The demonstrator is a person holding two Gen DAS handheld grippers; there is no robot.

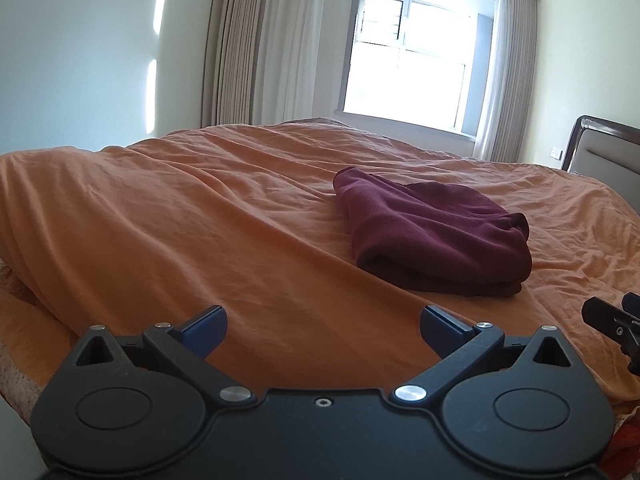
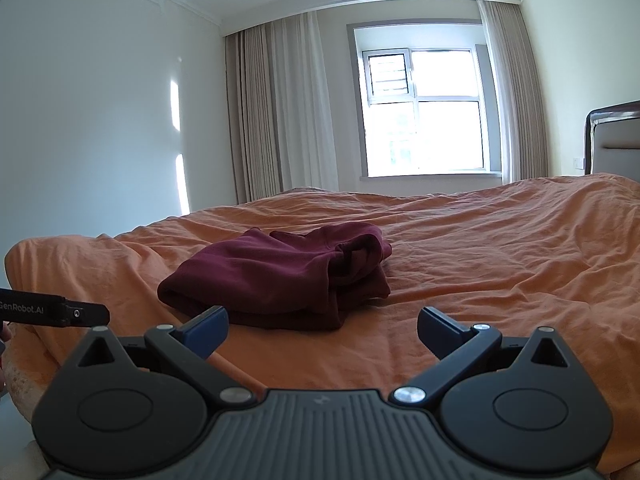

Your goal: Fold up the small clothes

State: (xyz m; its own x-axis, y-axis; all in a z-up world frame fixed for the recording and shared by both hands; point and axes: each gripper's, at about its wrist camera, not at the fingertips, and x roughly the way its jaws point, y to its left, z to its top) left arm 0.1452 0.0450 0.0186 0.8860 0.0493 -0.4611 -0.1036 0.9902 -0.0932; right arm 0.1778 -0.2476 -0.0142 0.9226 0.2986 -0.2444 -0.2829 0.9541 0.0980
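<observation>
A dark maroon garment (image 1: 432,232) lies folded into a thick bundle on the orange bedspread (image 1: 200,220). In the right wrist view the same garment (image 2: 280,276) sits just ahead and left of centre. My left gripper (image 1: 322,330) is open, low over the bedspread, with the bundle ahead to its right and nothing between its blue fingers. My right gripper (image 2: 322,330) is open too, short of the bundle's near edge and holding nothing. The right gripper's tip (image 1: 612,320) shows at the left view's right edge; the left gripper's body (image 2: 52,312) shows at the right view's left edge.
The orange bedspread (image 2: 500,260) is wrinkled and bulges along its left side. A padded headboard (image 1: 604,156) stands at the right. Behind the bed are a bright window (image 2: 424,112), long curtains (image 2: 280,112) and a white wall (image 1: 80,60).
</observation>
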